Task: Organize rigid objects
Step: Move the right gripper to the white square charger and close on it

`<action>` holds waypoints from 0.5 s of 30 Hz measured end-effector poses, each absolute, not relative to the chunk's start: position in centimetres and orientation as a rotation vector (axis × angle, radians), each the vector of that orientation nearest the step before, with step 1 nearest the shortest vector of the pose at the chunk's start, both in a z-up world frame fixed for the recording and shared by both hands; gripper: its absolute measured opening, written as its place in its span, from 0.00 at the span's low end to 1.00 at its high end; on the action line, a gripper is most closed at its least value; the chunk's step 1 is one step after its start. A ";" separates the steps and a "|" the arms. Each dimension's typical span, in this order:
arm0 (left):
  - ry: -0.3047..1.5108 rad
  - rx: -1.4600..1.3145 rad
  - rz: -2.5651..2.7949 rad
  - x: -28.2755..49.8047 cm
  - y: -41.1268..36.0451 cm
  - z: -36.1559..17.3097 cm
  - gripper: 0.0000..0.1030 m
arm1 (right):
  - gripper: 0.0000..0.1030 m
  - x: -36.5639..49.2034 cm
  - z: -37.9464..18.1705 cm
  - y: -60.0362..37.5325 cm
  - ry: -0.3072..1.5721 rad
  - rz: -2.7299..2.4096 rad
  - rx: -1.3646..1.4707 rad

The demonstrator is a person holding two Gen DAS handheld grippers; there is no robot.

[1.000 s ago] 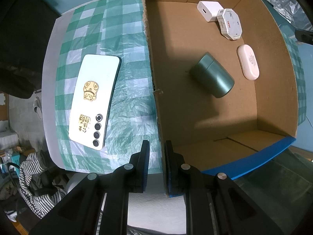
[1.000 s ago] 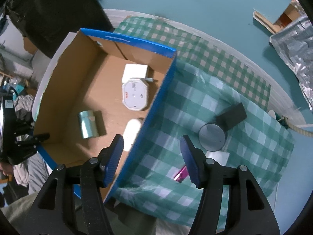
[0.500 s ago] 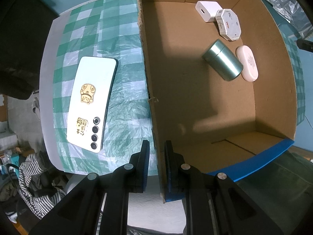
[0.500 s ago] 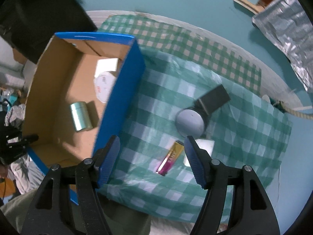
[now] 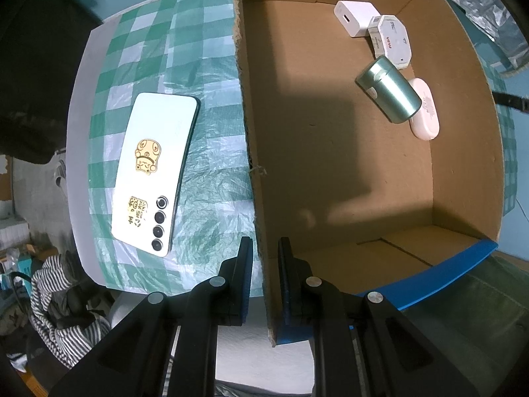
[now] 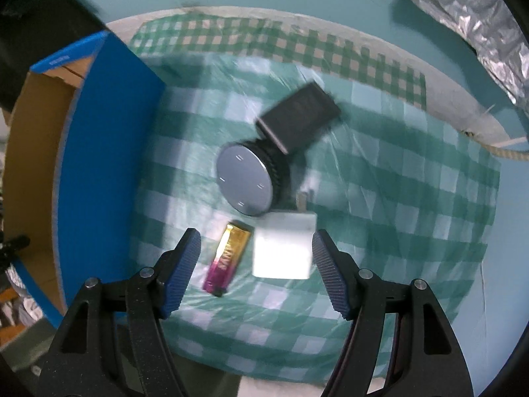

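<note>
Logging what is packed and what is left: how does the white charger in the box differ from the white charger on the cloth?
The charger in the box lies against the far wall, touching the octagonal box; the charger on the cloth is outside, beside a lighter. The boxed one shows a port; the other shows its prongs. Both are white and blocky.

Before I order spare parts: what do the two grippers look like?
Both alike: the left gripper and right gripper have black, matte angular plastic arms with round silver screw heads. Each finger carries a blue ribbed pad. No cables, markings or sleeves show.
</note>
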State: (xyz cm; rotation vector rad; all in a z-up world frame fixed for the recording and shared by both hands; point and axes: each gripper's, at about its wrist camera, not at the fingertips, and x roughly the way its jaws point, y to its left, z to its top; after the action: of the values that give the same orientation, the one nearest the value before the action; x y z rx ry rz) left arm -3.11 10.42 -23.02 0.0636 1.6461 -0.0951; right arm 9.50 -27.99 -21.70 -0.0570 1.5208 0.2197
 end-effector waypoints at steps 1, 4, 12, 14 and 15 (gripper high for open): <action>1.646 0.064 -0.094 -3.1 10.4 -23.0 0.15 | 0.68 9.4 -22.1 -28.2 1.525 0.221 -0.055; 1.645 0.067 -0.089 -3.0 10.3 -23.0 0.15 | 0.68 9.1 -23.4 -28.9 1.544 0.220 -0.046; 1.644 0.072 -0.081 -3.2 10.2 -23.0 0.15 | 0.68 8.8 -25.5 -29.5 1.533 0.222 -0.052; 1.645 0.074 -0.080 -3.2 10.2 -23.0 0.15 | 0.68 8.9 -26.0 -29.6 1.536 0.217 -0.054; 1.646 0.074 -0.079 -3.2 10.1 -23.0 0.15 | 0.68 9.0 -26.2 -29.6 1.541 0.214 -0.056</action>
State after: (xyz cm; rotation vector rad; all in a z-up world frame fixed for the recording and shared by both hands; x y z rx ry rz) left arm -3.21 10.07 -22.96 0.0742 1.6457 -0.0795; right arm 9.00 -29.61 -26.17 -0.0555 1.5411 0.2141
